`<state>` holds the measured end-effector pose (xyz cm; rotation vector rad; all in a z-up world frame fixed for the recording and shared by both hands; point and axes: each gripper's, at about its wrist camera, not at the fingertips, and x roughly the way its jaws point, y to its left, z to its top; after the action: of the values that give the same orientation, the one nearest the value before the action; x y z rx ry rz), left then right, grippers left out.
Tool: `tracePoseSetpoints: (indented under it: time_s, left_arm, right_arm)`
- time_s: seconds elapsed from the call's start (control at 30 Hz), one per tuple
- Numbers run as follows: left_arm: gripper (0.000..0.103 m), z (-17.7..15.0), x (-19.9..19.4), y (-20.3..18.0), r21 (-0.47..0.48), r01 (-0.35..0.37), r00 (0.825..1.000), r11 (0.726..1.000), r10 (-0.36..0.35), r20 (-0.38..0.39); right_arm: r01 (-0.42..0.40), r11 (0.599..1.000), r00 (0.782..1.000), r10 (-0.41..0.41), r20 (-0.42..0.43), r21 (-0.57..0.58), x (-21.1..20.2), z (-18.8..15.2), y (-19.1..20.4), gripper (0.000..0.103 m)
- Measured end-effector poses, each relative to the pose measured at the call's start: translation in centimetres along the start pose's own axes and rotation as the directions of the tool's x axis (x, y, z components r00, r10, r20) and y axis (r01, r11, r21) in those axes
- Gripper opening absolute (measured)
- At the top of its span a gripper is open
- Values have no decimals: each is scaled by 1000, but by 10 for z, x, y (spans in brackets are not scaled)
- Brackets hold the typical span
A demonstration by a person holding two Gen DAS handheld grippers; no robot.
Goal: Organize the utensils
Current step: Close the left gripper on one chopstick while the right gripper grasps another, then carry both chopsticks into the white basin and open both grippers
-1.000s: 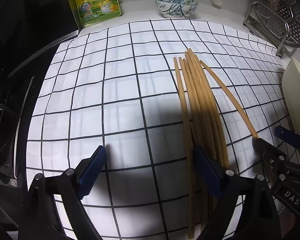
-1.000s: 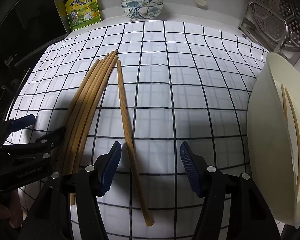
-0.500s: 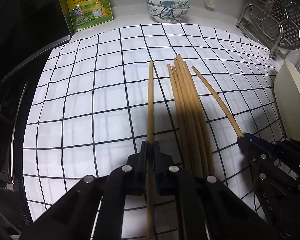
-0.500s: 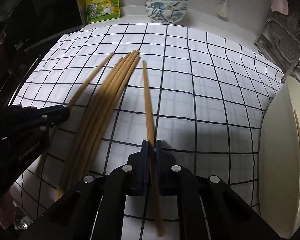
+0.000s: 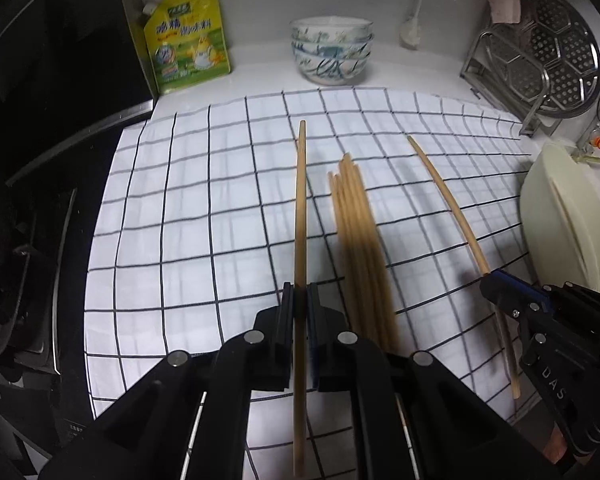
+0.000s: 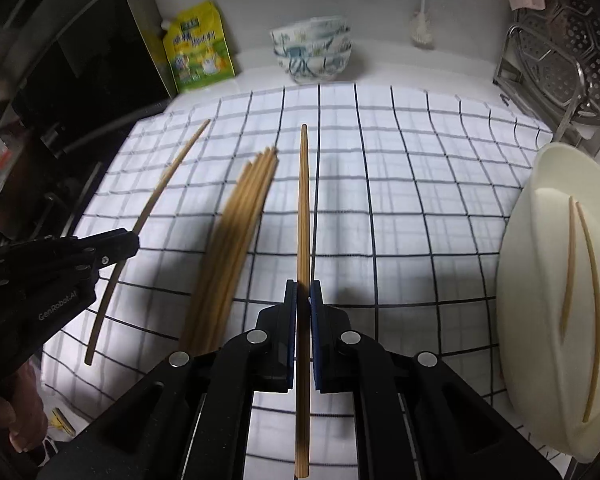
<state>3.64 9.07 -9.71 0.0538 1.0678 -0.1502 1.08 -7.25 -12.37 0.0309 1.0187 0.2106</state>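
Note:
My left gripper (image 5: 299, 294) is shut on one wooden chopstick (image 5: 300, 208), held above the checked cloth (image 5: 188, 208). My right gripper (image 6: 303, 292) is shut on another chopstick (image 6: 303, 200), also lifted off the cloth. A bundle of several chopsticks (image 5: 358, 240) (image 6: 236, 224) lies on the cloth between the two grippers. In the left wrist view the right gripper (image 5: 496, 284) shows at the right with its chopstick (image 5: 444, 196). In the right wrist view the left gripper (image 6: 128, 242) shows at the left with its chopstick (image 6: 168, 180). A cream tray (image 6: 540, 280) at the right holds two chopsticks (image 6: 580, 280).
Stacked patterned bowls (image 5: 331, 54) and a yellow-green refill pouch (image 5: 188, 40) stand at the back of the counter. A metal rack with a perforated steamer plate (image 5: 548, 52) stands at the back right. A dark stove (image 5: 40, 160) borders the cloth on the left.
Both grippers went from open to shut, each on one chopstick, and then rose from the cloth with it. The bundle stays on the cloth.

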Motion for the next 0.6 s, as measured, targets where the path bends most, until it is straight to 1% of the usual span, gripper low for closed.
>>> tracePoseSetpoints:
  time_s: [0.13,0.27,0.4,0.6]
  left_arm:
    - [7,9,-20,-14,20,19,999,1000,-19,37]
    - [7,18,-33,-34,46,45,997,998,-48,68]
    - [7,27,-39,-66,89,75,993,993,-82,82]
    - [7,40,-43,-121,155,127,986,980,-142,91]
  right_arm:
    - [-15,1000,999,15,42,12,-26,5,-6,6]
    - [-5,999,997,2,81,32,-49,9,-22,6]
    - [12,996,993,-22,116,87,-71,12,-52,6]
    - [56,982,986,-83,144,181,-100,2,-112,6]
